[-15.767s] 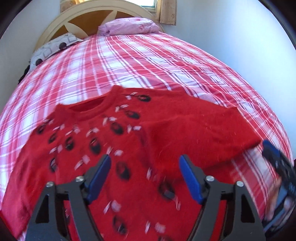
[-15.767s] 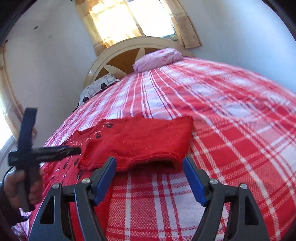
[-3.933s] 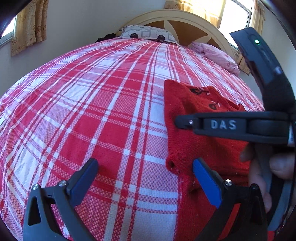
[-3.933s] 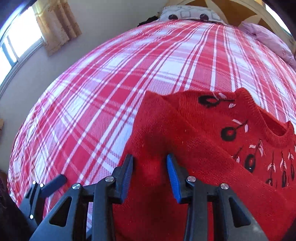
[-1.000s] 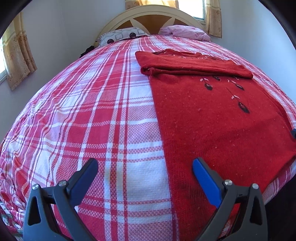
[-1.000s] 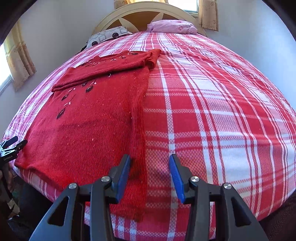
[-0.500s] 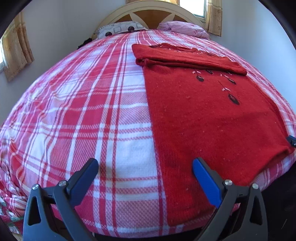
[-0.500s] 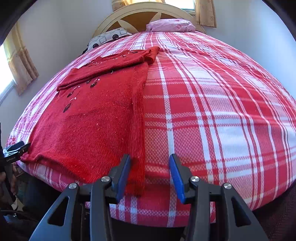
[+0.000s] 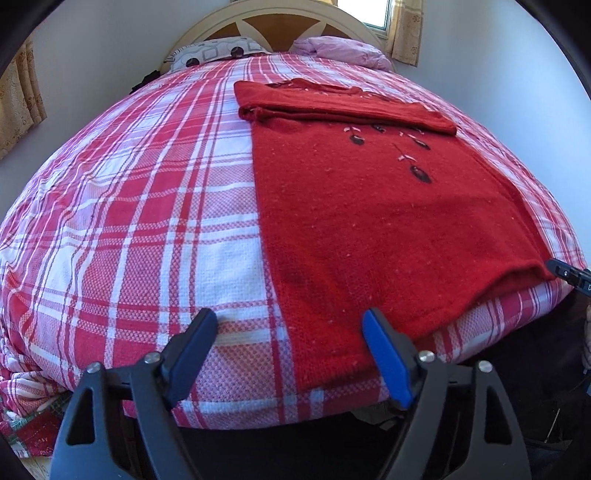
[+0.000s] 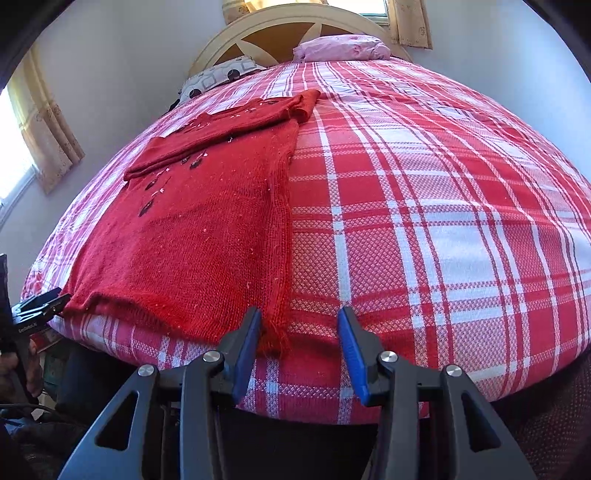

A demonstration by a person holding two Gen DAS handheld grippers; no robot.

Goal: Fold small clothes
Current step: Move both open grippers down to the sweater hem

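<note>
A red knitted sweater (image 9: 369, 206) with dark beaded flowers lies flat on the bed, both sleeves folded across its chest at the far end; its hem hangs at the near bed edge. It also shows in the right wrist view (image 10: 199, 236). My left gripper (image 9: 290, 350) is open and empty, just in front of the hem's left corner. My right gripper (image 10: 297, 343) is open and empty, with the hem's right corner (image 10: 273, 338) between its fingers. The right gripper's tip (image 9: 569, 275) shows at the far right of the left wrist view, and the left gripper's tip (image 10: 40, 306) at the left of the right wrist view.
The bed has a red and white plaid cover (image 9: 147, 206), seen also in the right wrist view (image 10: 443, 221). A pink pillow (image 10: 343, 48), a patterned pillow (image 9: 218, 53) and a cream headboard (image 10: 288, 22) stand at the far end. Walls flank both sides.
Both grippers have dropped lower and drawn back to the near bed edge at the hem. The right gripper's jaws have opened wider around the hem corner.
</note>
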